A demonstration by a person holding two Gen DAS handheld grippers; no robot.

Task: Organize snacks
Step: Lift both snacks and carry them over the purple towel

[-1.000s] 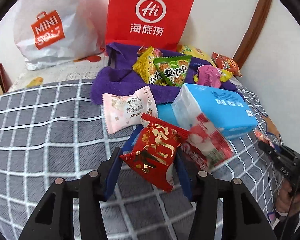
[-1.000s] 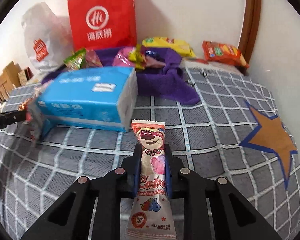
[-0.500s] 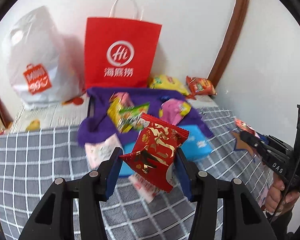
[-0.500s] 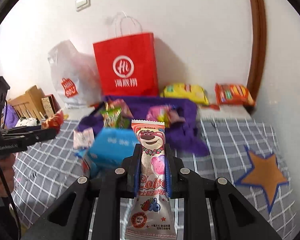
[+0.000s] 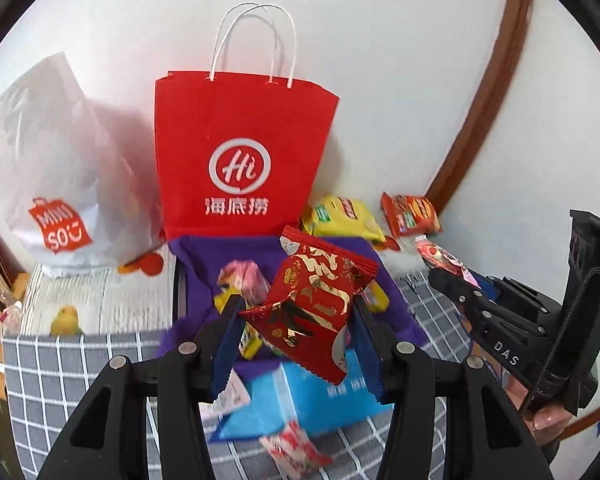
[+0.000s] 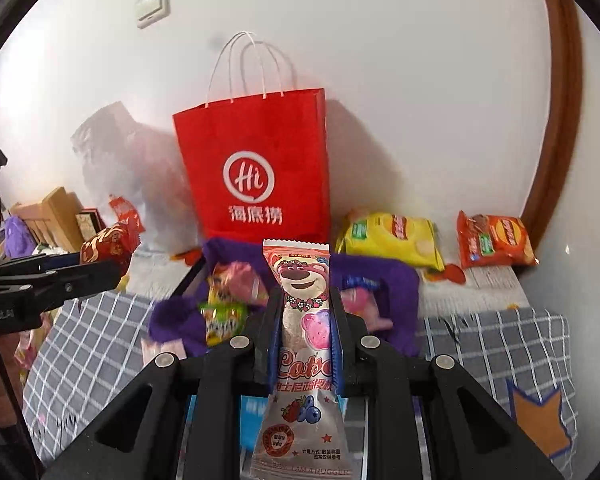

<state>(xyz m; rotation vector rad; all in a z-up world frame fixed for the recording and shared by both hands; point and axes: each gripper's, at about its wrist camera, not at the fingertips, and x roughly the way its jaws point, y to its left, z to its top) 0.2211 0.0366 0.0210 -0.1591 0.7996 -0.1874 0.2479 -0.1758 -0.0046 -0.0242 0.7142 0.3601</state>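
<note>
where the left view crops it, wall switch (image 6: 153,6) above red bag (image 6: 256,176)

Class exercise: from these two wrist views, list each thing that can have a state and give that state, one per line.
Left gripper: shut on the red and gold foil snack packet, held aloft.
Right gripper: shut on the pink bear-print snack stick, upright.
Red paper carrier bag: standing, against the wall.
White plastic shopping bag: slumped beside it.
Yellow crisp packet: lying flat.
Orange snack packet: lying flat.
</note>
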